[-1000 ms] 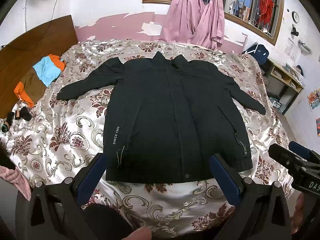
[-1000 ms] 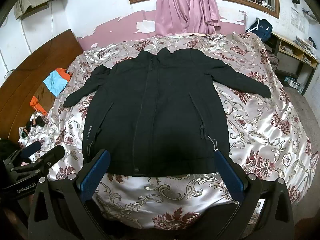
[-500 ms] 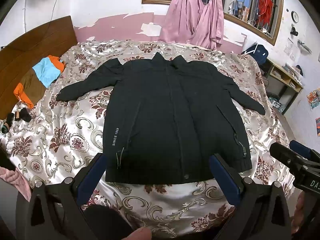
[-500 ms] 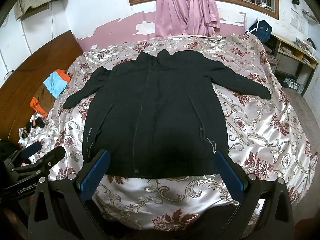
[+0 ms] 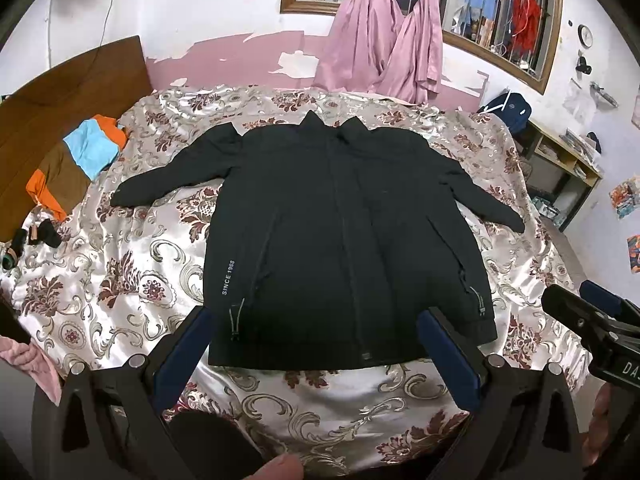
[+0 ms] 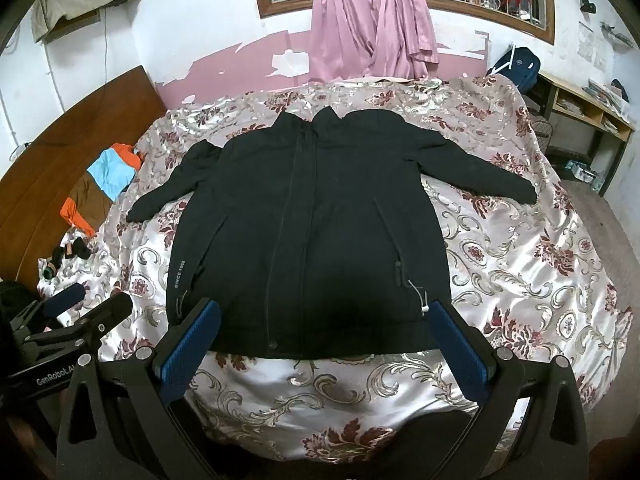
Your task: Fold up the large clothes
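Lying flat and front-up across the middle of the floral satin bedspread (image 5: 120,280), the black zip jacket (image 5: 340,232), collar toward the window wall, both sleeves angled out to the sides and hem nearest the cameras; spread this way, presumably, so that sleeves and side panels can be turned inward one at a time. "SINCE 1968" printing showing near the hem on the left panel.

Hovering just short of the hem, the left tongs (image 5: 316,344), spread wide and gripping nothing. Hovering likewise over the near edge of the bed, the right tongs (image 6: 324,340), also gaping wide with nothing between the blue pads (image 6: 192,348). Held back and level, apparently lining up on the hem corners before any grasp. Folding not yet begun.

Lying well apart by the wooden headboard (image 5: 60,96), an orange, blue and brown garment (image 5: 76,164).

Compared with a second ago, hardly anything differing: jacket lying the same, both tongs holding the same wide spread, views drifting only slightly.
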A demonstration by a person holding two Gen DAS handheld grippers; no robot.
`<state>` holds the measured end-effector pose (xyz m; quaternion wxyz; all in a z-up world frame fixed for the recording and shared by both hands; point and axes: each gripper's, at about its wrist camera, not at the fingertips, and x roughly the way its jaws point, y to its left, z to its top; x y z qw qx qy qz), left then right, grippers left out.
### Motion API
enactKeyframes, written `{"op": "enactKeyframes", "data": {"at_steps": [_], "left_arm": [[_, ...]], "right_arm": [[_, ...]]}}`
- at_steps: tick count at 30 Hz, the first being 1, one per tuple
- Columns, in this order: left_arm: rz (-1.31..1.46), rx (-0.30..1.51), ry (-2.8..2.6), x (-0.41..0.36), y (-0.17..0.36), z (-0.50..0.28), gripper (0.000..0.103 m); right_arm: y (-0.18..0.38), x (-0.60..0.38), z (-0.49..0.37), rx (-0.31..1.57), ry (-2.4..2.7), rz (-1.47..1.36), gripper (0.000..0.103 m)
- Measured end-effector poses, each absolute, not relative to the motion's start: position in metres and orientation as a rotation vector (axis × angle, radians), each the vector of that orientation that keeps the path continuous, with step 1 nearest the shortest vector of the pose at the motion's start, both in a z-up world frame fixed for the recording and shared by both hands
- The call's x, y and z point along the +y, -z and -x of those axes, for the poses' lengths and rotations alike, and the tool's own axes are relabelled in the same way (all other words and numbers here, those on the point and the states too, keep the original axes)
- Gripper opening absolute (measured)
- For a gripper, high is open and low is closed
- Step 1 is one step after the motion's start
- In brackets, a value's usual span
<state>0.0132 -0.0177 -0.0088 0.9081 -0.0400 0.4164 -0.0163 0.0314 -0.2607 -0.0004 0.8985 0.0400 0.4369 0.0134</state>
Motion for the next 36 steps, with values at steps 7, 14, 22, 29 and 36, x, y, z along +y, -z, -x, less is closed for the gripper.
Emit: {"op": "enactKeyframes", "data": {"at_steps": [7,14,22,29,36], "left_arm": [[0.09,0.842,0.056,-0.017,0.005,-0.001,0.103],[0.089,0.838,0.076,-0.019,0.029,-0.021,0.103],[0.095,0.911,0.188,-0.033,0.085,-0.107,0.103],[0.076,0.88,0.275,-0.051,0.071,-0.187,0.103],[0.054,0.878,0.324,-0.062,-0.055,-0.211,0.103]], "right_arm": [[-0.006,-0.263,-0.016,0.878,-0.018,-0.079,0.102],[0.001,-0.27,-0.01,0.852,-0.031,-0.098,0.102],[0.065,-0.303,-0.058,0.884,-0.003,-0.122,0.102],[0.1,-0.348,-0.119,0.852,0.004,-0.236,0.102],[-0.006,-0.367,-0.151,0.822,0.098,-0.151,0.102]]}}
